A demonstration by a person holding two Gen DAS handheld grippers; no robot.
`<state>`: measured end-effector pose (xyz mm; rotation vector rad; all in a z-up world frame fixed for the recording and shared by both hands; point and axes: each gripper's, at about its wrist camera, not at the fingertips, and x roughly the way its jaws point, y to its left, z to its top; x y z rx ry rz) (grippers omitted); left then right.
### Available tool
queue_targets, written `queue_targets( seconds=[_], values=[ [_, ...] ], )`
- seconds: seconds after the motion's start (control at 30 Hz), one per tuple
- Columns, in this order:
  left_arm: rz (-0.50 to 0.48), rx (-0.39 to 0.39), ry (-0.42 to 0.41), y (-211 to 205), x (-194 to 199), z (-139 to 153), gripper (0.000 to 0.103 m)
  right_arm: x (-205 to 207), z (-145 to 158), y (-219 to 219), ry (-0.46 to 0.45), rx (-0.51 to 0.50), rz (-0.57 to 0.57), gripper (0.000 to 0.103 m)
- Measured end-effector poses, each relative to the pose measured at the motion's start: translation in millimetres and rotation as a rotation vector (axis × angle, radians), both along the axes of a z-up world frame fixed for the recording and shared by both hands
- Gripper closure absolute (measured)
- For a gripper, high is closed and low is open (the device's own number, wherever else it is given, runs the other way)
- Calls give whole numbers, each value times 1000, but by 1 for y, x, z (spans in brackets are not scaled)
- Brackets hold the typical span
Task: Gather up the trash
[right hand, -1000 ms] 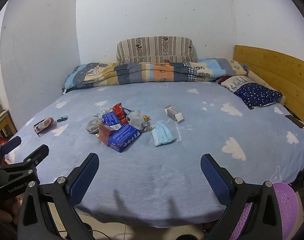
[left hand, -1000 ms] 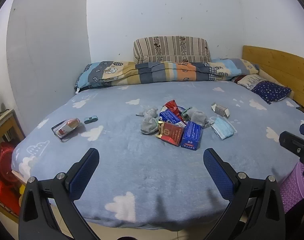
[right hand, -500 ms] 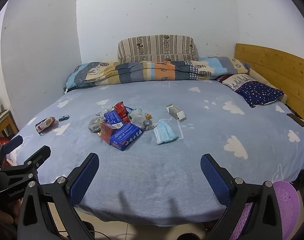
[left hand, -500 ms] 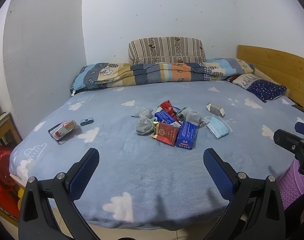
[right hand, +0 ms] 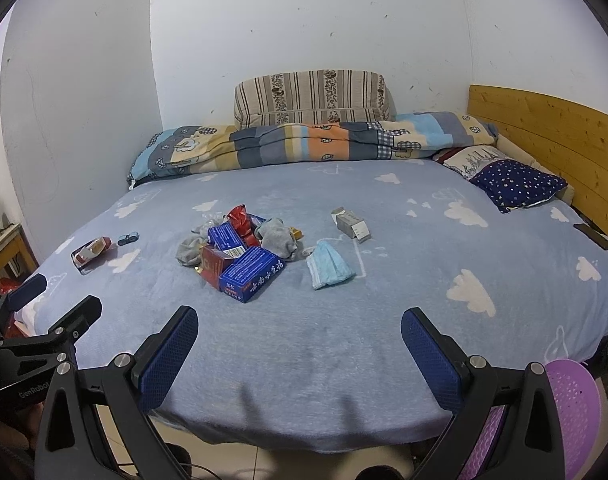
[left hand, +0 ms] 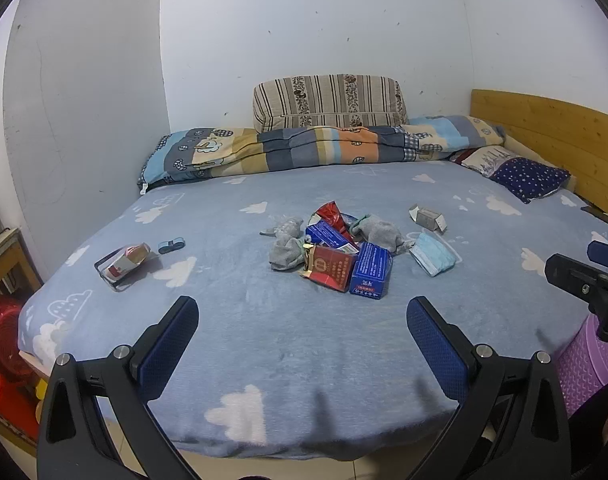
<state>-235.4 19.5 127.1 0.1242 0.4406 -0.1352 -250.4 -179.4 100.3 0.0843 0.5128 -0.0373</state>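
Observation:
A heap of trash lies mid-bed: a blue box [left hand: 371, 270] [right hand: 253, 273], a red box [left hand: 329, 267] [right hand: 214, 264], a red wrapper [left hand: 333, 214], grey socks [left hand: 287, 248] [right hand: 276, 236]. A blue face mask [left hand: 432, 255] [right hand: 330, 265] and a small grey carton [left hand: 428, 218] [right hand: 351, 224] lie to its right. A red-white pack [left hand: 126, 259] [right hand: 91, 250] lies at the left. My left gripper [left hand: 302, 344] and right gripper [right hand: 298, 346] both hover open over the bed's near edge, holding nothing.
A purple basket [right hand: 572, 408] [left hand: 588, 364] stands on the floor at the bed's right front corner. A folded quilt [left hand: 304, 150], a striped cushion [left hand: 330, 100] and a starred pillow [left hand: 530, 178] line the far side. A wooden headboard [left hand: 552, 136] stands at right. A phone [right hand: 593, 236] lies near it.
Both grippers have drifted slightly, so the trash heap sits a little more to the left in the left wrist view. Nothing on the bed has moved.

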Motion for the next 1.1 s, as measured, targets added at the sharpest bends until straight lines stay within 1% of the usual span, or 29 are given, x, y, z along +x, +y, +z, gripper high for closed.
queue_targets(
  seconds=[0.53, 0.67, 0.8, 0.93, 0.97, 1.1],
  values=[
    [-5, 0, 2, -1, 0, 0, 0, 0, -4, -2, 8, 0, 1, 1],
    [-6, -8, 19, -2, 1, -3, 0, 1, -5, -3, 11, 5, 0, 1],
    [-25, -19, 56, -5, 9, -5, 0, 3, -8, -13, 26, 54, -2, 1],
    [-59, -19, 98, -10, 26, -3, 0, 13, -10, -24, 53, 116, 3, 1],
    [-64, -26, 111, -10, 30, -4, 0, 17, -12, -27, 65, 137, 9, 3],
    [-64, -106, 204, -5, 58, -7, 0, 36, -23, -40, 136, 220, 22, 8]
  ],
)
